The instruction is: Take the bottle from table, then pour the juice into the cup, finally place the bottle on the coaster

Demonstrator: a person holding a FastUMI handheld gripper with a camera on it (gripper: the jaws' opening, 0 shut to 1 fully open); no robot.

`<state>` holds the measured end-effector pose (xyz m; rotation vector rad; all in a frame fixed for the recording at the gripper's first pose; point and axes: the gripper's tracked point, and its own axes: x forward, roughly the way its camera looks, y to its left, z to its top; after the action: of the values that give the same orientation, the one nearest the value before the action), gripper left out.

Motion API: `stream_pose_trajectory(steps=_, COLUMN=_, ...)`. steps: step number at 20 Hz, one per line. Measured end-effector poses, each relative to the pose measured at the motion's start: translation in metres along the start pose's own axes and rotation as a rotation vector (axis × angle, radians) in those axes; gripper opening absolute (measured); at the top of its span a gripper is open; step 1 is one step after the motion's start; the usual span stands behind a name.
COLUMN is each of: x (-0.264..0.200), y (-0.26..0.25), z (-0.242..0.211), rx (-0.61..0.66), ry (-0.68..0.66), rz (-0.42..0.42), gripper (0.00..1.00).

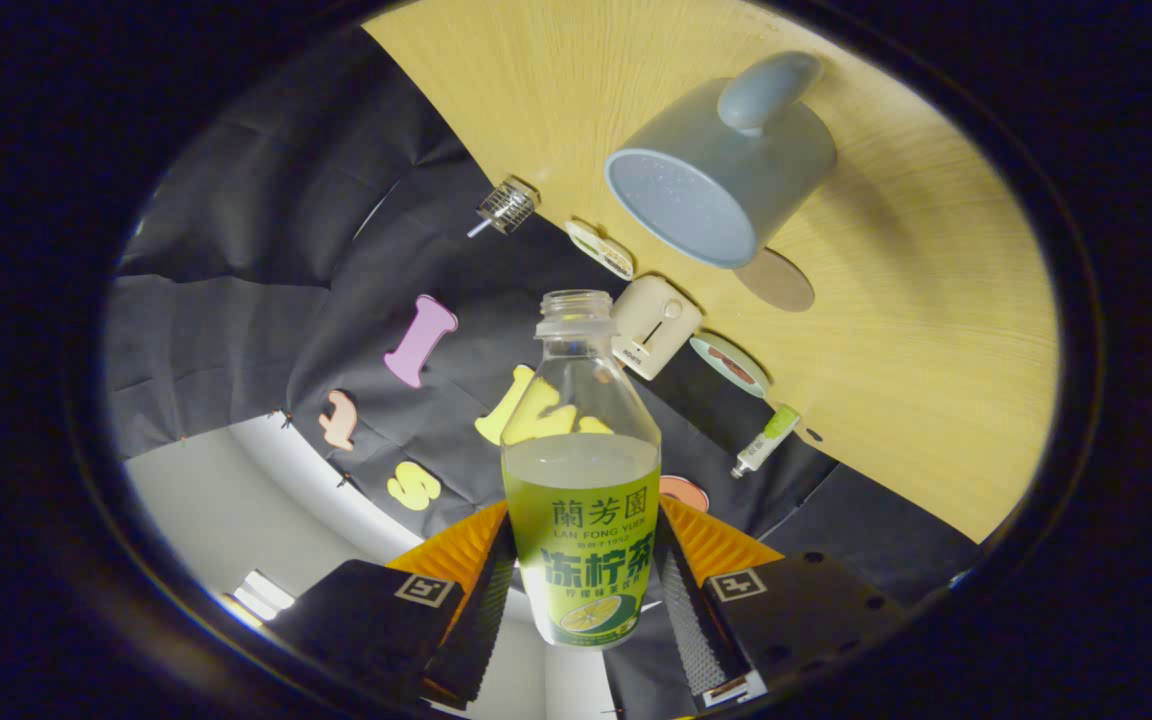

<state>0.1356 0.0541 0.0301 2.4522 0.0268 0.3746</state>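
Tongs (581, 590) clamp the uncapped bottle (581, 500) between both fingers, tipped toward the cup (706, 180) well beyond them on the surface (936, 350); pour step, next bring mouth over cup.

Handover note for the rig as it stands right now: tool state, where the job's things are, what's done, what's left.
Tool: shut on the bottle, both fingers pressing on its labelled lower half.
Bottle: lifted off the table, cap off, tilted relative to the table, liquid up to about the shoulder.
Cup: on the table beyond the bottle's mouth, grey-blue, nothing visible inside.
Coaster: brown disc on the table beside the cup, bare.
Done: bottle picked up.
Left: bring the mouth over the cup, pour, then stand the bottle on the coaster.
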Motion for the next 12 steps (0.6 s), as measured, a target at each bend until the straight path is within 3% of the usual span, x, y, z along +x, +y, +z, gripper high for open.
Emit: stream_pose_trajectory(steps=12, x=-0.0074, y=-0.0014, z=0.0079, rx=0.015, ry=-0.017, rz=-0.009, gripper=0.77)
